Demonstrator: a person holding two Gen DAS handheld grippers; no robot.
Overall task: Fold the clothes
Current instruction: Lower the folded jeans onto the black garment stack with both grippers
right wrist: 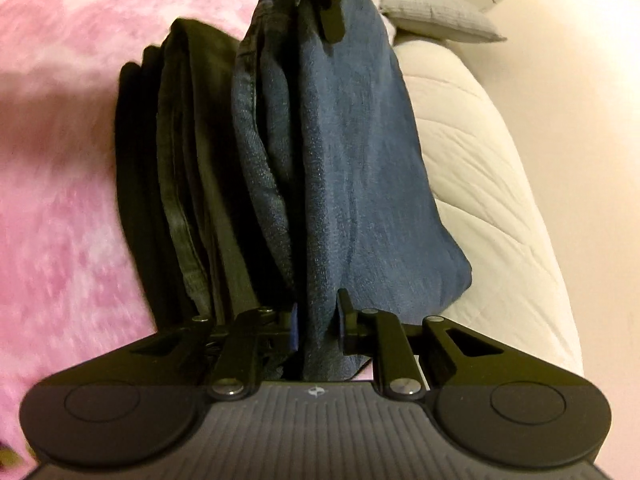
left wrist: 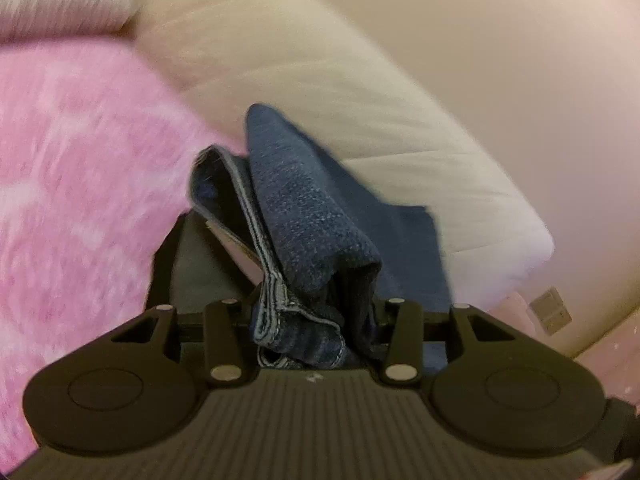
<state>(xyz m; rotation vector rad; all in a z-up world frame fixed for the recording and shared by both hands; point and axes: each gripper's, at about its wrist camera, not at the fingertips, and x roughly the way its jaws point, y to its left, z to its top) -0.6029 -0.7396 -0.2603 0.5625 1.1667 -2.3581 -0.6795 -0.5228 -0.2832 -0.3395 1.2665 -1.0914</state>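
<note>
A fluffy pink blanket (right wrist: 60, 184) covers the bed and fills the left side of both wrist views. Along its right edge runs a cream quilted cushion (right wrist: 492, 184), with a grey pillow (right wrist: 440, 16) lying past its far end.

On the blanket, a stack of dark folded trousers (right wrist: 172, 184) lies just left of the blue jeans (right wrist: 340, 168), touching them. The jeans hang stretched between the 2 grippers, bunched into long vertical folds.

The right gripper (right wrist: 318, 332) has its jaws clenched on the near end of the jeans, fabric squeezed between both fingers. The left gripper (left wrist: 316, 304) grasps the other end: its jaws are closed on a thick bundle of denim, with a stitched hem (left wrist: 276, 312) spilling out over the left finger.
</note>
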